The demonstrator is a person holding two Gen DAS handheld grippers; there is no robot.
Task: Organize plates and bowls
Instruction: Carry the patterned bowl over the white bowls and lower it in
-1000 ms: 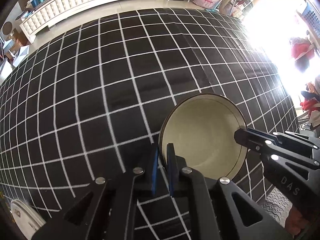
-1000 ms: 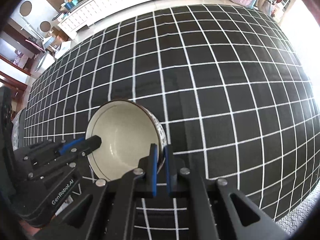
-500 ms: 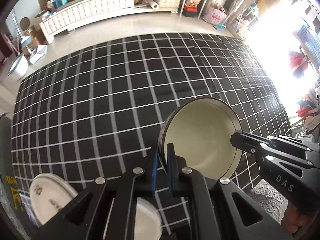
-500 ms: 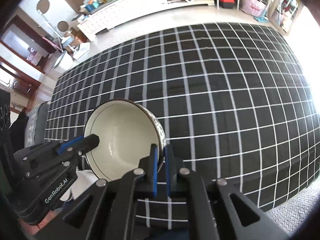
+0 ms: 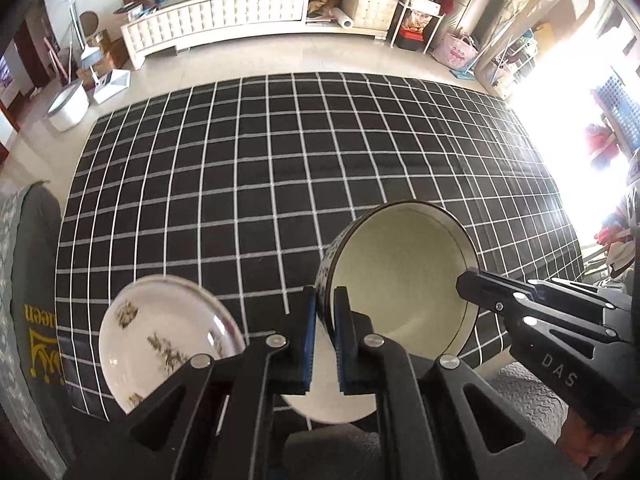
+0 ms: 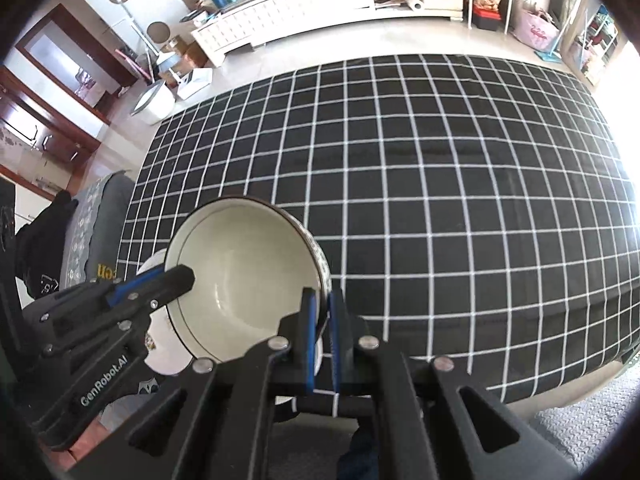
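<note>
A cream bowl (image 5: pixel 400 280) with a dark rim and patterned outside is held up above the near edge of the black checked cloth (image 5: pixel 260 160). My left gripper (image 5: pixel 324 340) is shut on its left rim. My right gripper (image 6: pixel 320 344) is shut on its right rim; the bowl (image 6: pixel 248 276) shows there too. A white plate with a leaf pattern (image 5: pixel 160 340) lies below at the cloth's near left. Another white dish (image 5: pixel 332 404) shows under the bowl.
A grey cushioned seat (image 5: pixel 28 300) with yellow lettering stands left of the cloth. A grey textured floor mat (image 5: pixel 532 392) lies at the near right. A white cabinet (image 5: pixel 224 16) runs along the far wall, with a white bin (image 5: pixel 68 108) on the floor.
Both grippers have risen and drawn back with the bowl between them. More of the cloth, the floor and the white plates below have come into view.
</note>
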